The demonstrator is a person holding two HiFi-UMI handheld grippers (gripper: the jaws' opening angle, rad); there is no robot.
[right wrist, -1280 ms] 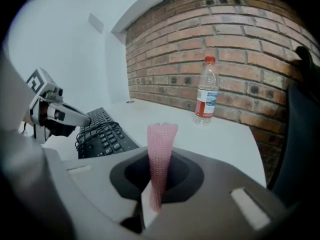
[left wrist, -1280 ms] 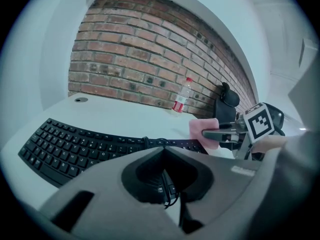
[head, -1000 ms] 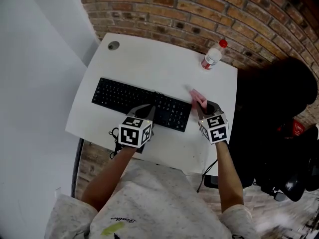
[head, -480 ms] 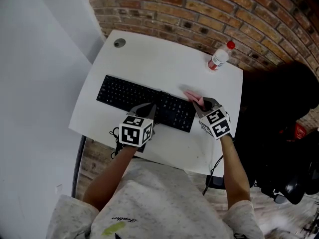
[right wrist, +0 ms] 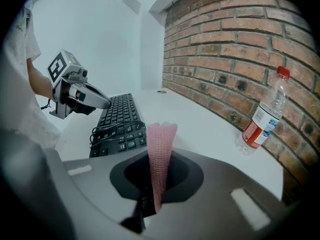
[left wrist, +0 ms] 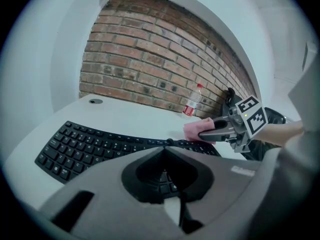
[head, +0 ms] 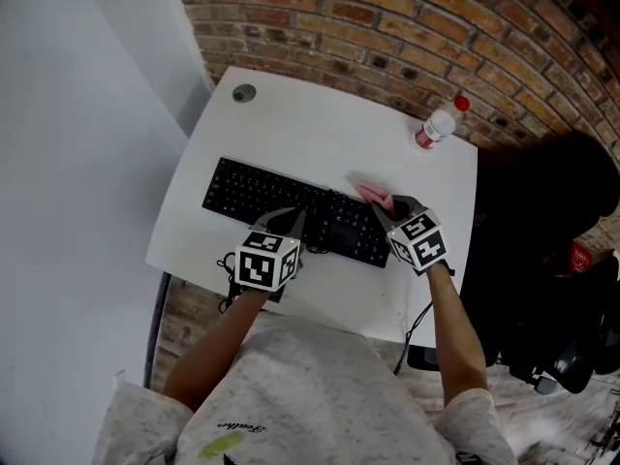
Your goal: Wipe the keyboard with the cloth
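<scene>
A black keyboard (head: pixel 291 211) lies across the white table (head: pixel 320 129). My right gripper (head: pixel 389 207) is shut on a pink cloth (head: pixel 372 193), which hangs over the keyboard's right end. In the right gripper view the cloth (right wrist: pixel 161 144) stands up as a folded strip out of the jaws, with the keyboard (right wrist: pixel 120 116) to the left. My left gripper (head: pixel 288 223) is shut with nothing in it, at the keyboard's front edge near the middle. In the left gripper view its jaws meet over the keys (left wrist: pixel 95 144), and the right gripper (left wrist: pixel 220 128) with the cloth (left wrist: pixel 196 129) shows beyond.
A plastic bottle (head: pixel 438 124) with a red cap stands at the table's back right by the brick wall. A cable hole (head: pixel 243 93) sits at the back left corner. A coiled black cable (right wrist: pixel 112 130) lies on the keyboard's right end. A black chair (head: pixel 542 221) stands right of the table.
My right gripper has carried the cloth left, from beside the keyboard to over its right end. The left gripper has stayed at the keyboard's front edge.
</scene>
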